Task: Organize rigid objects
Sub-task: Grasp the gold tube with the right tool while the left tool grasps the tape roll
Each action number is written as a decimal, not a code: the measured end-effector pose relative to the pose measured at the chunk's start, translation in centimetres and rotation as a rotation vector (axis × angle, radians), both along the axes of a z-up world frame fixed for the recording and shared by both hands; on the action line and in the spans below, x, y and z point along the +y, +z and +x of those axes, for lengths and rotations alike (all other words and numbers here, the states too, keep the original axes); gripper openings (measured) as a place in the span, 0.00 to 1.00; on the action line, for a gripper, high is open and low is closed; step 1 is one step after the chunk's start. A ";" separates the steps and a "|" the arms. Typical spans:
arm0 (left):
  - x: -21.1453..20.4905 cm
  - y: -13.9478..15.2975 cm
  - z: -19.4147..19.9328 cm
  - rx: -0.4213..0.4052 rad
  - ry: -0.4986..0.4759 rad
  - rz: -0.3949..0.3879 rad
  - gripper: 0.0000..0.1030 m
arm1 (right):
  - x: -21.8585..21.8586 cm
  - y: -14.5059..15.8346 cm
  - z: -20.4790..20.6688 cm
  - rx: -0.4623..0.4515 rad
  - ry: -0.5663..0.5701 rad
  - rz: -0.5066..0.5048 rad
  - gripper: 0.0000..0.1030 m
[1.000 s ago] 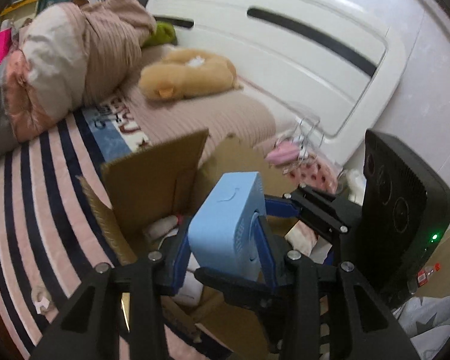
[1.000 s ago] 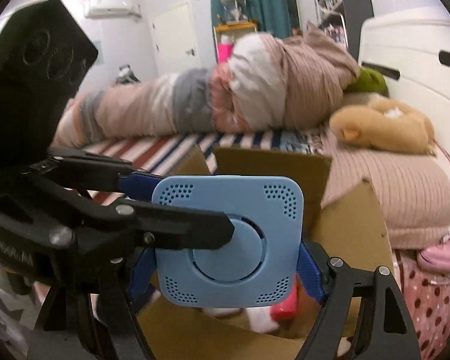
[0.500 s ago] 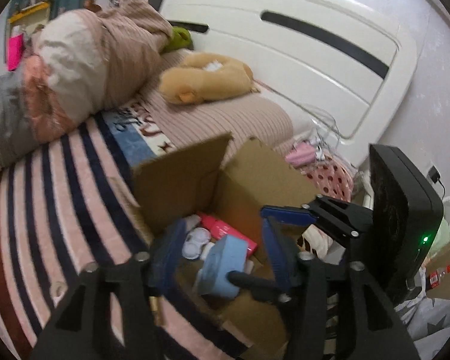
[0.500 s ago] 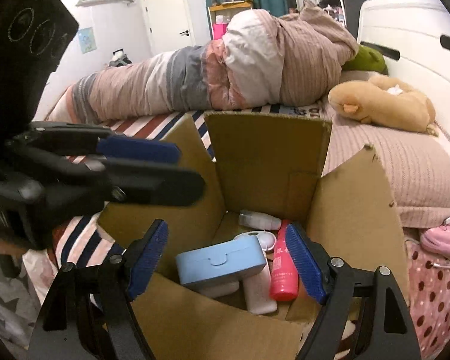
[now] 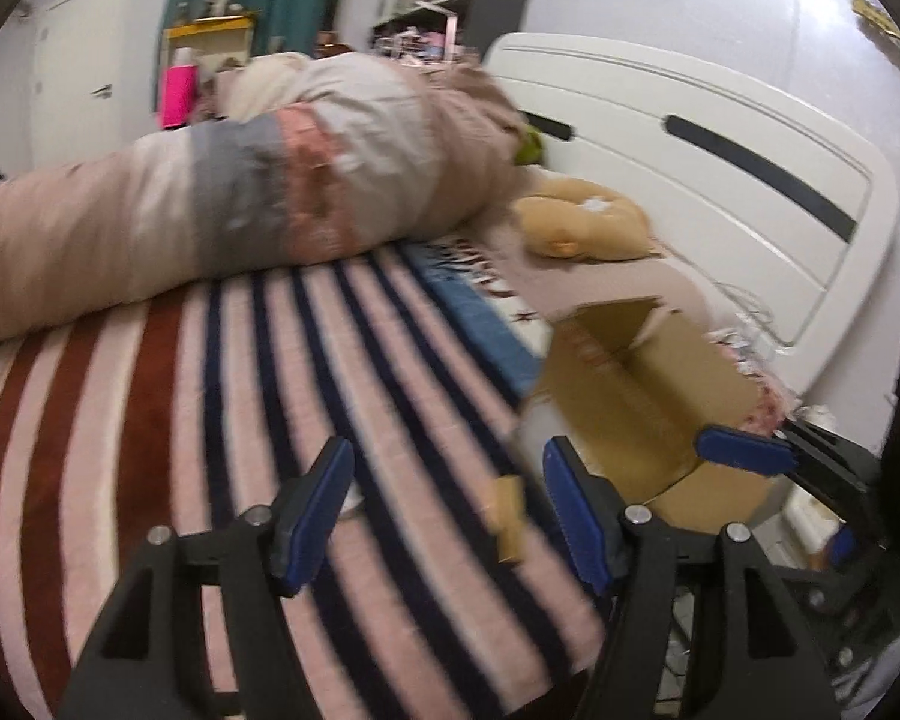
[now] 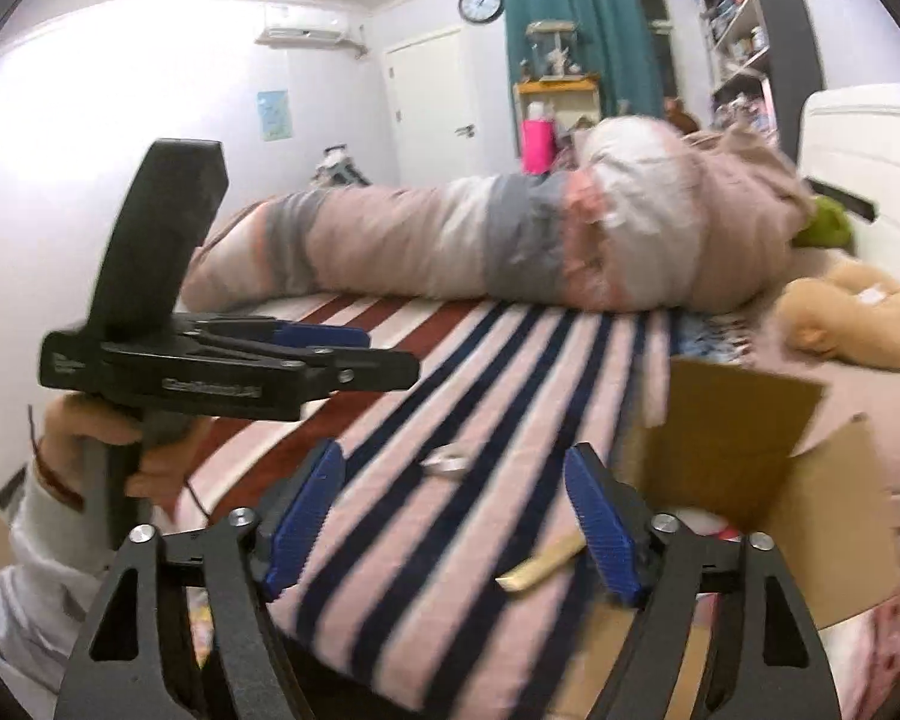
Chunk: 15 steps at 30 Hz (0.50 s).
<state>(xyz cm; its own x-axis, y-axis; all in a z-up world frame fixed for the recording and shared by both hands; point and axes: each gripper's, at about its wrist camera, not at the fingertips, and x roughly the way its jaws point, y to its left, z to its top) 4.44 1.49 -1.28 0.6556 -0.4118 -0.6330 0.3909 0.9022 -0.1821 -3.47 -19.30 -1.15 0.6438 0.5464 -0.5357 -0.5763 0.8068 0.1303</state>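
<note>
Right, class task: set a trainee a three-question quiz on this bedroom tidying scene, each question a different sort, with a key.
1. True or false: the right gripper holds something between its fingers.
2. Multiple choice: the cardboard box stands a) open b) taped shut c) upside down.
3. Fill in: the small silver object lies on the ____ blanket.

Key: 1 false, both the right and the left gripper are open and empty; 2 a; 3 striped.

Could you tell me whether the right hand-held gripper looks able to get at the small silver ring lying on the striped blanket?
Probably yes: the right hand-held gripper is open, and the ring lies uncovered on the striped blanket just ahead.
</note>
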 end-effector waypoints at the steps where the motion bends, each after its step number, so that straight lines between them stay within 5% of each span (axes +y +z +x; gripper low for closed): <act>1: 0.7 -0.5 0.0 0.004 0.007 0.008 0.61 | 1.3 -0.5 -0.1 0.010 0.001 -0.017 0.69; 8: 4.3 -7.4 2.1 0.086 0.030 0.011 0.61 | 5.7 -6.8 0.5 0.125 -0.115 -0.068 0.60; 15: 4.0 -13.8 4.7 0.139 -0.006 0.028 0.61 | 5.9 -13.8 4.2 0.210 -0.345 -0.127 0.60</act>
